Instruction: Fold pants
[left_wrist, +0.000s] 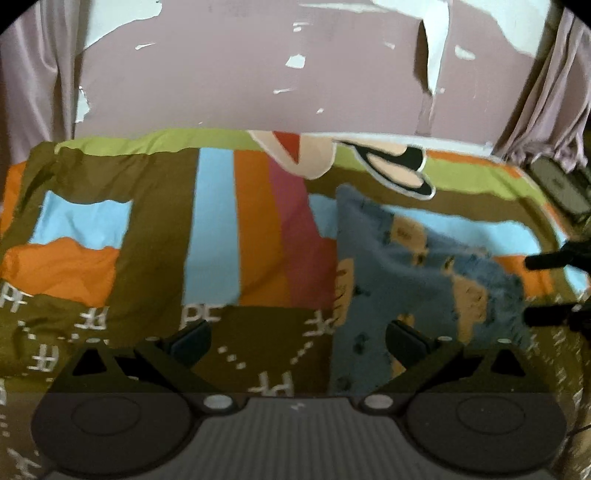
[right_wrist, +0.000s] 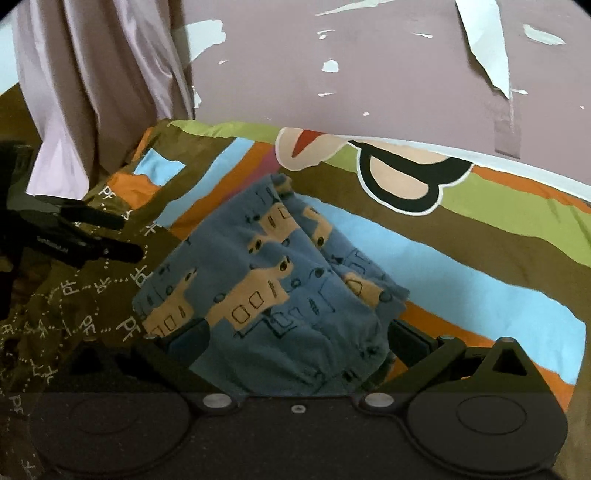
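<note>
The left gripper (left_wrist: 298, 341) is built of matte black plastic: two flat angular arms run forward from round black discs, each disc marked with a shallow raised ring. Each arm has a triangular cut-out near its base. Two silver round screw heads sit at the pivots, either side of a grey ribbed body with fine lengthwise grooves. Its fingers (left_wrist: 408, 341) end in dark, blocky pads with rounded corners.

The right gripper (right_wrist: 298, 341) has the same discs, triangular cut-outs and silver pivot screws, but its middle body is plain speckled black with one small pale screw at the centre.
</note>
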